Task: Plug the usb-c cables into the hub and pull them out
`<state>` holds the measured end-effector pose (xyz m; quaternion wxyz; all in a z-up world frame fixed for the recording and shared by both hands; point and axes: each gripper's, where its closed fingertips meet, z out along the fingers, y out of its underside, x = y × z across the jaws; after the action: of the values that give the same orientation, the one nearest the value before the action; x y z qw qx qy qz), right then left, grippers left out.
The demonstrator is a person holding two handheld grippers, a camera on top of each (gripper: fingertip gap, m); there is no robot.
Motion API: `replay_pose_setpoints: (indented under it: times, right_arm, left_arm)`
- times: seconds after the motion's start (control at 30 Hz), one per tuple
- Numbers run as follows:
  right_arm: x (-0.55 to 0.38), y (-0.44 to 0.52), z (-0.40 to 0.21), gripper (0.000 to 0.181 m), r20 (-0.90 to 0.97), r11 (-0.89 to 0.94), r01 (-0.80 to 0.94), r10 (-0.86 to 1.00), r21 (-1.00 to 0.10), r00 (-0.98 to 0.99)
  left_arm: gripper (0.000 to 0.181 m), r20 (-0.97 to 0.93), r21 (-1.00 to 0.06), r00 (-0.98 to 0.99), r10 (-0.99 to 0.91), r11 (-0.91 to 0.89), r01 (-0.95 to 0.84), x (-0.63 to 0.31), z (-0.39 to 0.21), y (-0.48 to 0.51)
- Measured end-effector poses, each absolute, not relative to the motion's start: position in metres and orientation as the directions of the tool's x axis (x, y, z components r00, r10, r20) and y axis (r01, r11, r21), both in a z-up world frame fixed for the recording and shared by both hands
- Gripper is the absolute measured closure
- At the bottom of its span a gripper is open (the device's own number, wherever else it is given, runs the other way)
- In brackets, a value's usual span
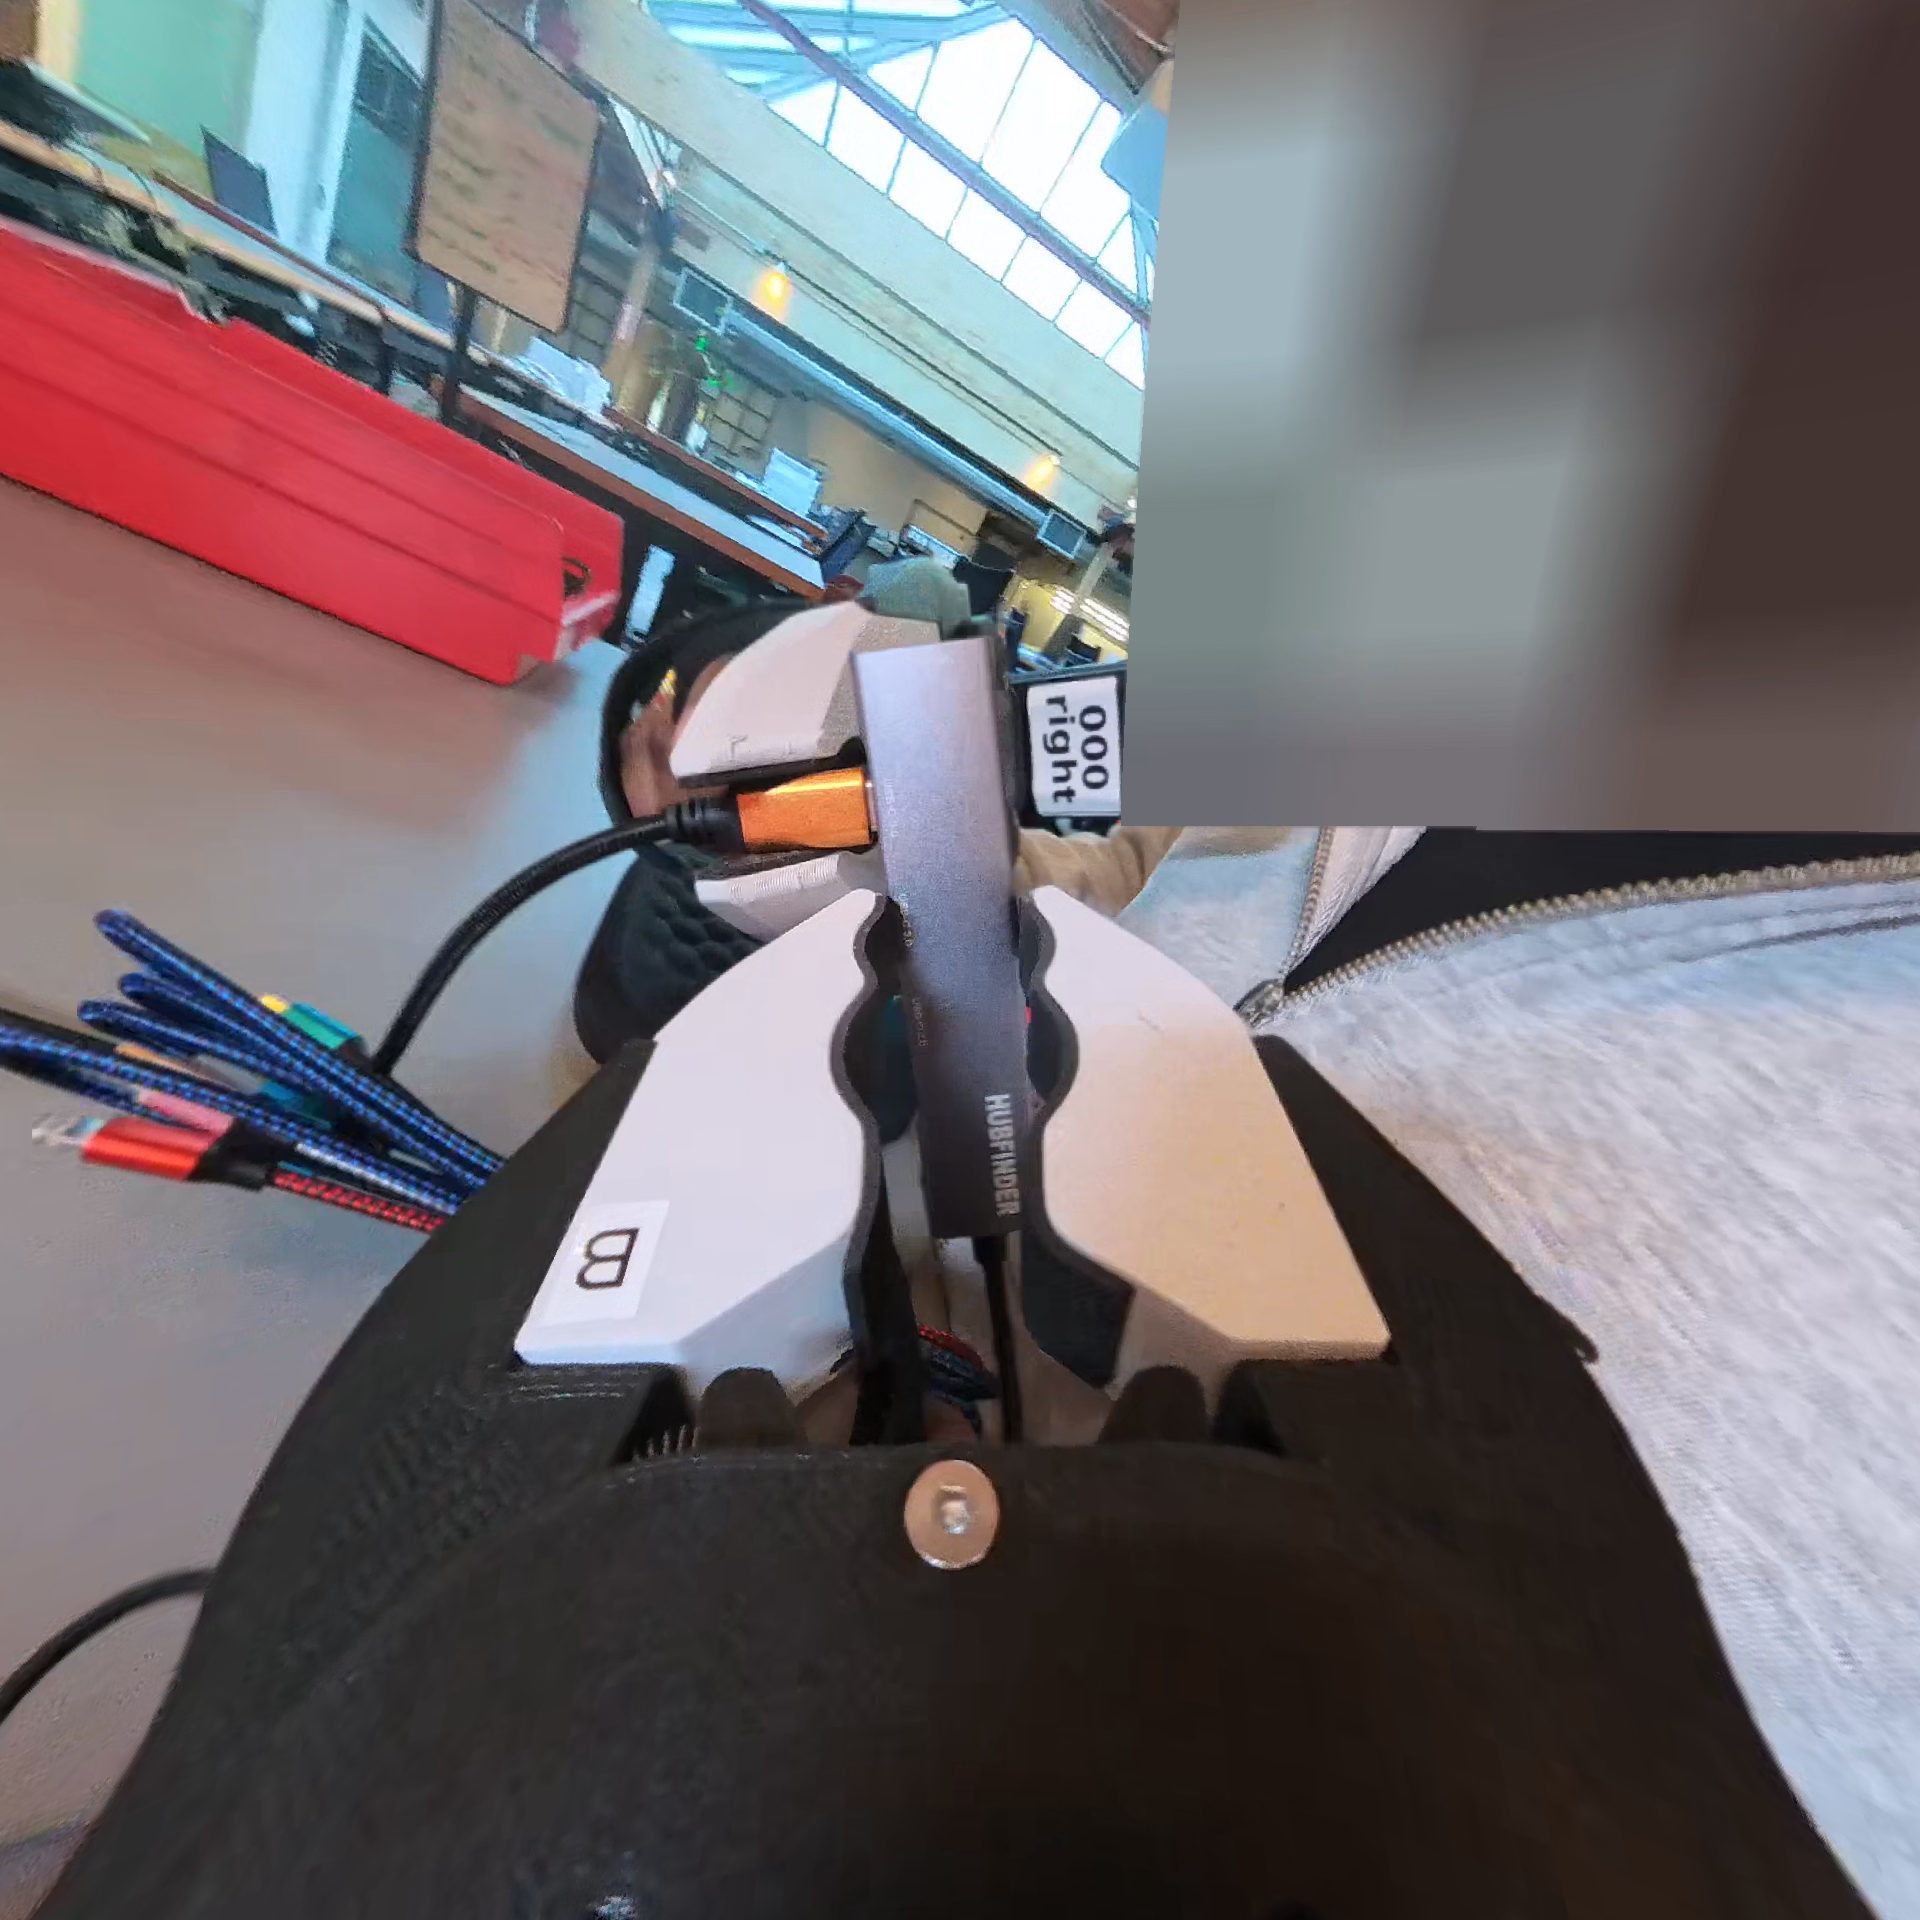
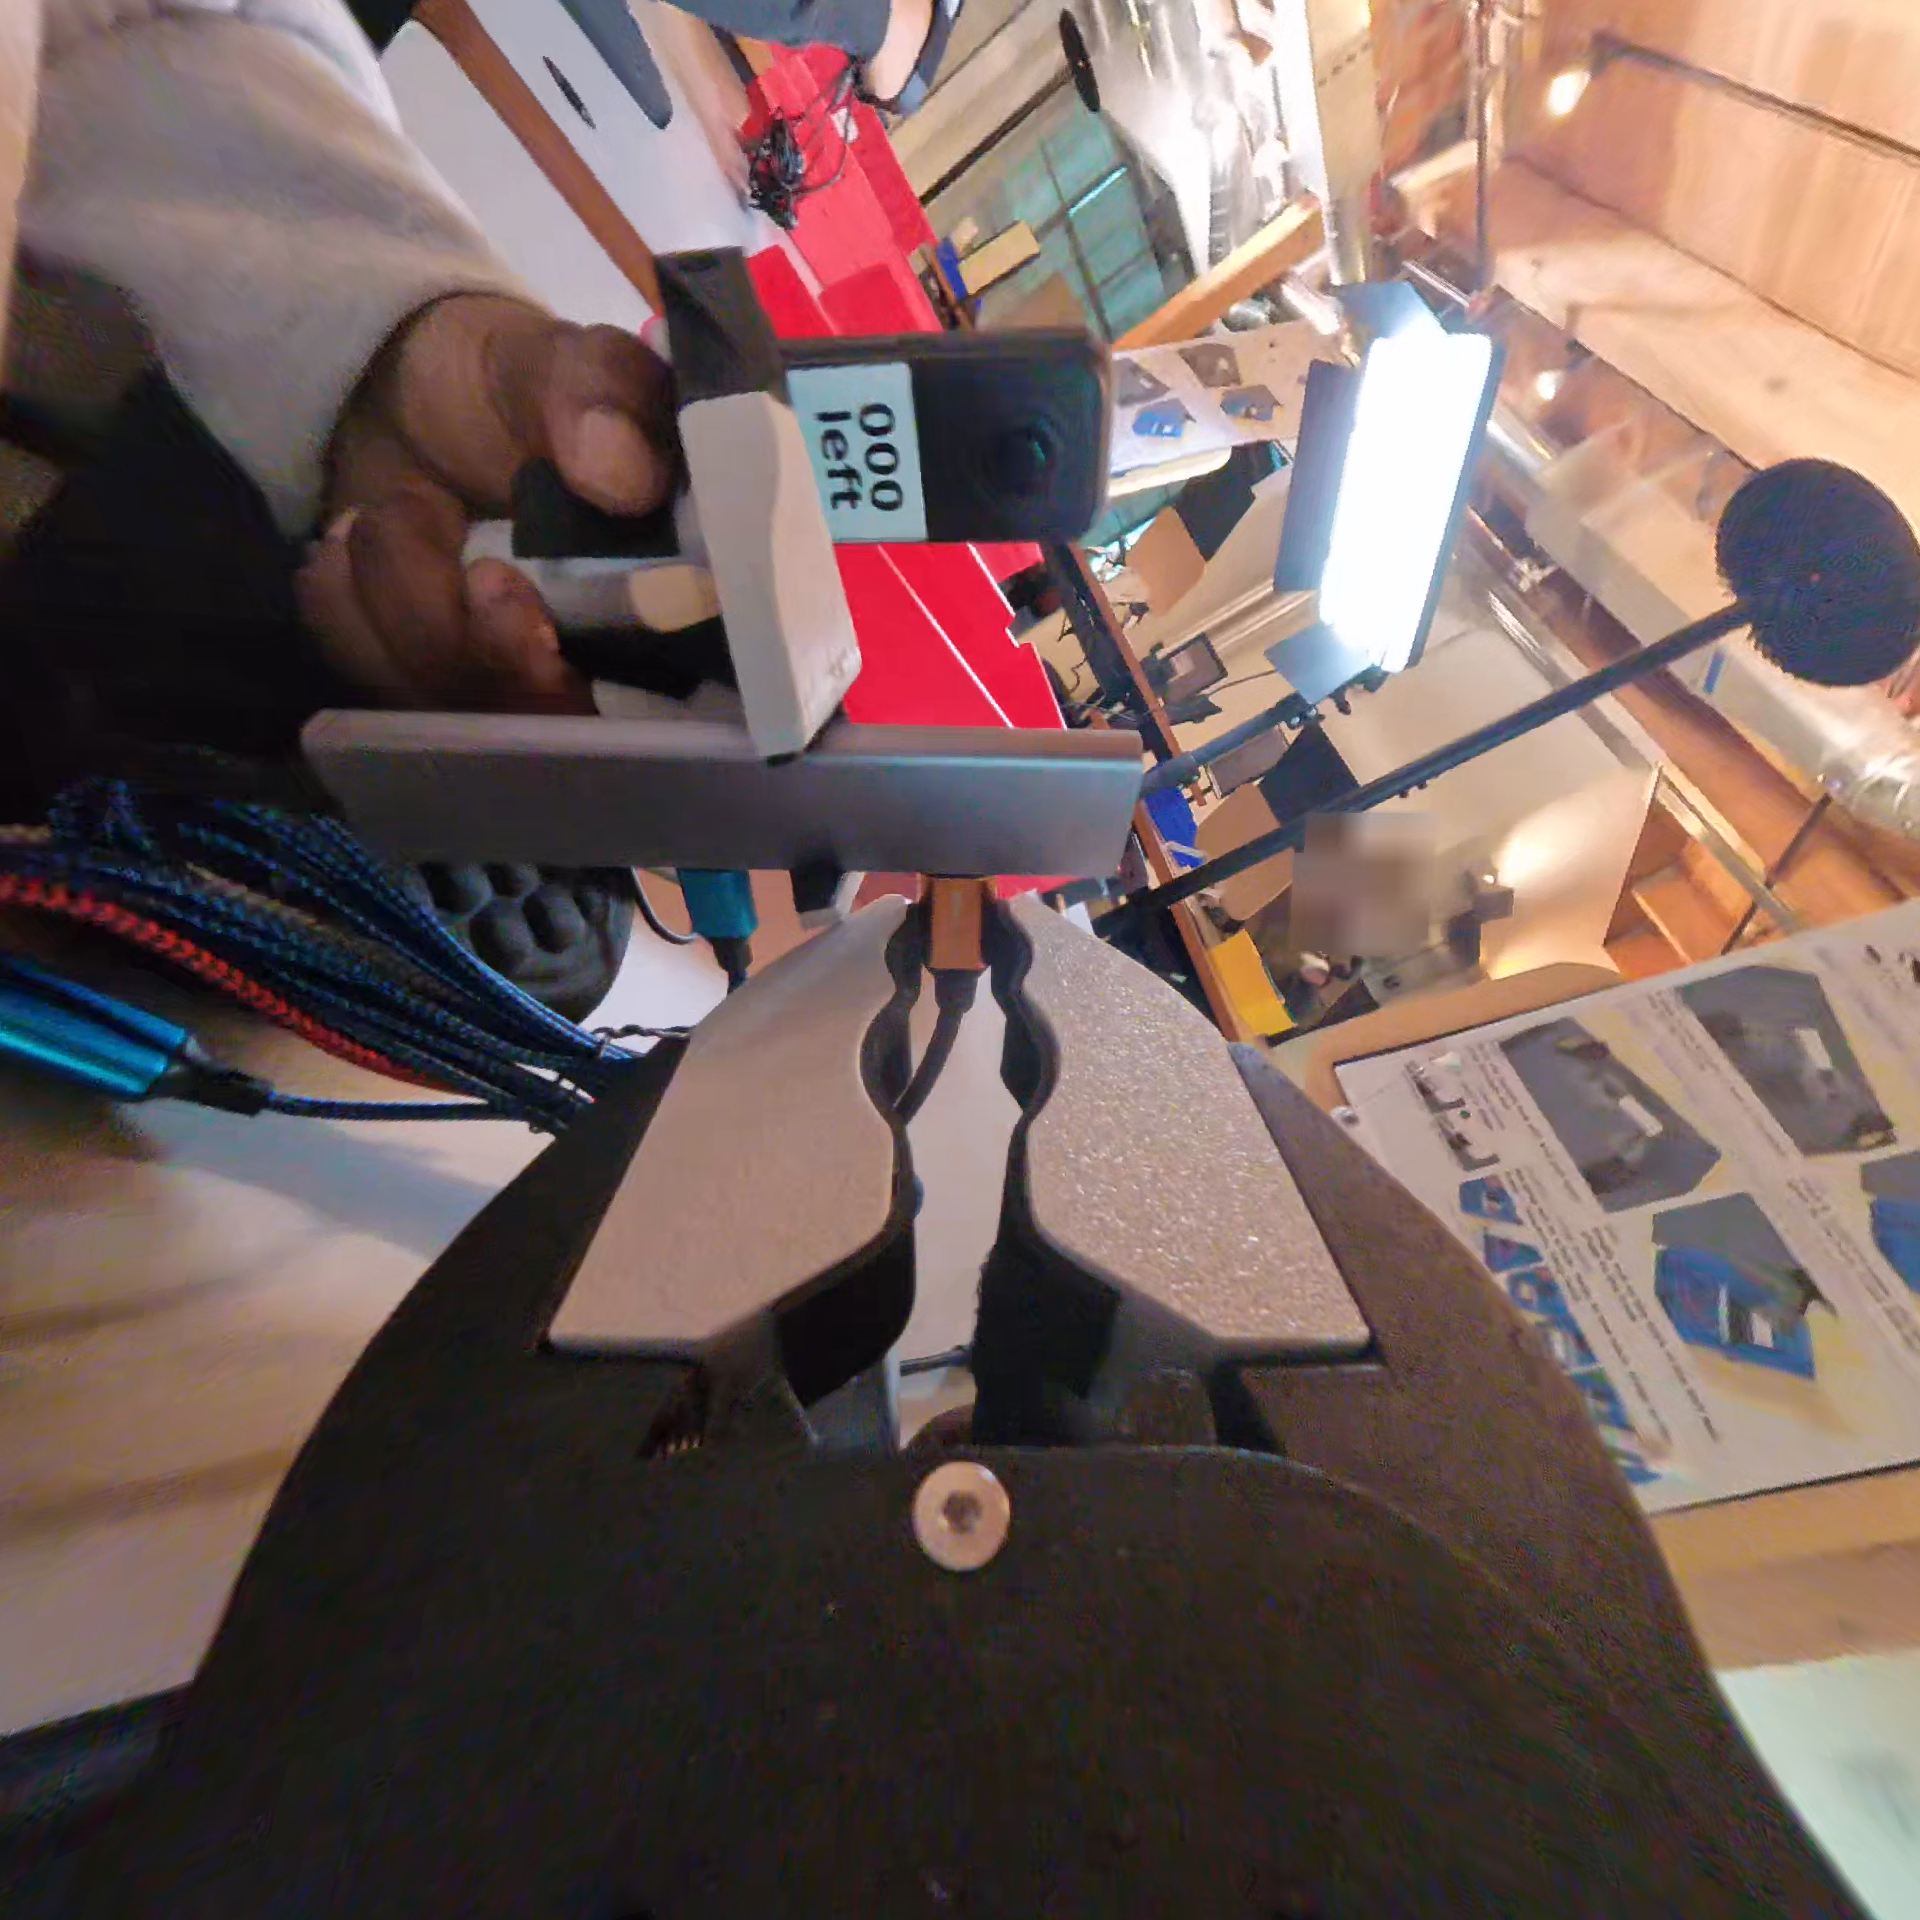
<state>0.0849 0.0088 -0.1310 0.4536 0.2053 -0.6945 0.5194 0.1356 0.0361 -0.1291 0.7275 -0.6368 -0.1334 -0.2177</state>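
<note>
The grey USB hub (image 1: 940, 935) stands clamped between the white fingers (image 1: 748, 1101) of the left hand-held gripper (image 1: 951, 997), held up off the table (image 1: 260, 748); its own thin black lead drops down from its near end between the fingers. An orange-shelled USB-C plug (image 1: 805, 808) meets the hub's side near its far end, with a black braided cable (image 1: 488, 914) curving away from it toward the table. How deep the plug sits in its port cannot be told.

In the right wrist view the same hub (image 2: 727, 795) lies crosswise, and the right hand-held gripper (image 2: 958, 935) has its fingertips closed on the orange plug (image 2: 956, 925) (the black cable runs back through the narrow gap between the fingers). A teal plug (image 2: 717, 899) shows just below the hub's edge; whether it is seated is unclear.

A bundle of blue and red braided cables (image 1: 260, 1091) with coloured plugs fans out over the table to the left. The person's hand (image 2: 468, 499) grips the left gripper's handle, a grey sleeve (image 2: 229, 208) above it. A red case (image 1: 260, 436) rests farther back on the table.
</note>
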Motion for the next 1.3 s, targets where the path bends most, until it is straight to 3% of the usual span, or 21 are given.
replay_pose_setpoints:
  times: [0.07,0.27,0.57,0.67,0.73,0.9,1.3]
  right_arm:
    - [0.086,0.009,-0.134,0.169,0.883,0.390,-0.796,0.126,-0.462,-0.451]
    - [0.096,0.012,-0.144,0.168,0.909,0.390,-0.839,-0.016,-0.379,-0.418]
    - [0.086,0.008,-0.161,0.160,0.864,0.425,-0.806,-0.098,-0.412,-0.494]
    - [0.089,0.004,-0.154,0.175,0.898,0.383,-0.847,-0.086,-0.369,-0.431]
    - [0.088,0.002,-0.154,0.176,0.878,0.389,-0.822,-0.064,-0.416,-0.474]
    - [0.091,-0.001,-0.157,0.176,0.891,0.384,-0.821,0.015,-0.423,-0.453]
    - [0.082,-0.013,-0.166,0.175,0.745,0.309,-0.694,0.084,-0.651,-0.662]
  left_arm:
    - [0.159,0.517,-0.846,0.838,-0.173,0.048,0.531,0.136,-0.132,0.038]
    - [0.158,0.540,-0.841,0.820,-0.189,-0.097,0.532,0.148,-0.143,0.046]
    - [0.158,0.517,-0.856,0.844,-0.146,-0.106,0.506,0.147,-0.147,0.050]
    - [0.158,0.494,-0.869,0.855,-0.158,-0.120,0.480,0.152,-0.147,0.051]
    - [0.159,0.459,-0.888,0.880,-0.125,-0.107,0.448,0.150,-0.147,0.052]
    - [0.157,0.159,-0.974,0.987,0.039,-0.155,0.163,0.149,-0.159,0.052]
    - [0.157,0.288,-0.956,0.957,0.033,-0.047,0.289,0.137,-0.154,0.041]
